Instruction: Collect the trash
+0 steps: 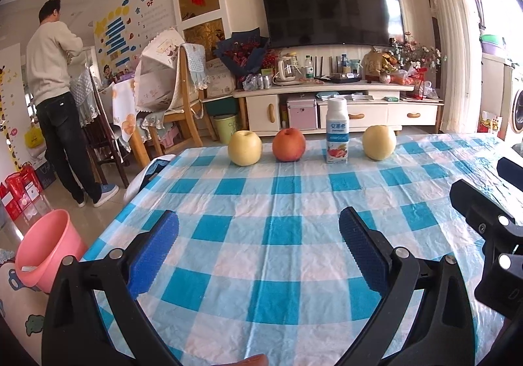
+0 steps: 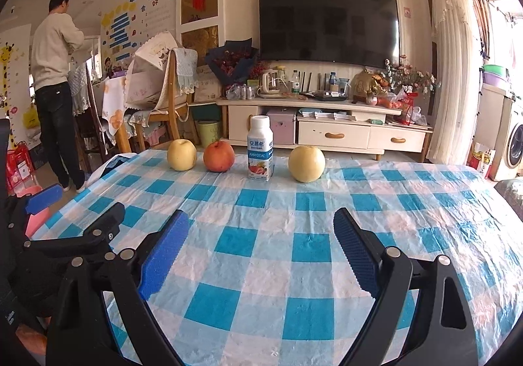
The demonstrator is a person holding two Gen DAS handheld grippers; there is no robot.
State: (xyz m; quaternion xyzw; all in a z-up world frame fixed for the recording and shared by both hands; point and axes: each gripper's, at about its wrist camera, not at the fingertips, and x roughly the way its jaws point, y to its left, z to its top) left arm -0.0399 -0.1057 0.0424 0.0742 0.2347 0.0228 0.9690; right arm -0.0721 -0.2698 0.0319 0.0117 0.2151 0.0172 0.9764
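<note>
**Both grippers wide, bottle waiting at the far edge**

Your left gripper hovers low over the checked table, jaws spread wide, nothing between them. A pink bin stands on the floor off its left side. Along the far edge sits a row: pear, apple, yogurt bottle upright, second pear, all apart. Your right gripper is alongside, jaws gaping too, empty, well short of the bottle.
</note>
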